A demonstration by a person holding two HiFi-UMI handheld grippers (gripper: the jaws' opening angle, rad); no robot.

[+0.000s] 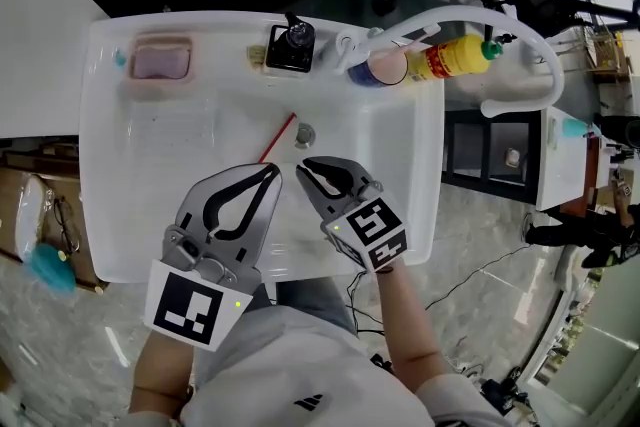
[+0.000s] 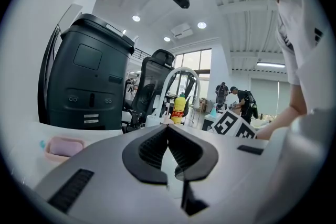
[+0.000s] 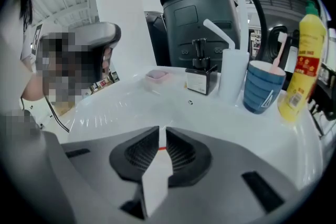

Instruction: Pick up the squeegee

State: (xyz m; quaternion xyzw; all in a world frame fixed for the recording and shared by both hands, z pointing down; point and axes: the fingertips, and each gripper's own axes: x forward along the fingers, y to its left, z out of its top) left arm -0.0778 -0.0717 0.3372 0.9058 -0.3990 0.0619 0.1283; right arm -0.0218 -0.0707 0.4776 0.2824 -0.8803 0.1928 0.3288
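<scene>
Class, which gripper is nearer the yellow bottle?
Right. The right gripper hangs below-left of the yellow bottle in the head view; the left gripper lies farther left, beyond the right one.

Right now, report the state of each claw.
Left claw: closed, empty.
Right claw: slightly open, gripping nothing; thin red rod shows through its gap.

This is a mock washroom corner set up inside a big open lab or office hall. A white washbasin [image 1: 180, 145] fills the head view's middle, with a soap dish [image 1: 160, 58], toothbrush cup [image 3: 264, 93] and yellow bottle [image 1: 452, 57] along its top edge. Around it stand an office chair [image 2: 153, 81], a black bin [image 2: 89, 81], tall windows [image 2: 197, 71] and recessed ceiling lights [image 2: 136, 18], with loose cables [image 1: 470, 270] on the floor at lower right.
</scene>
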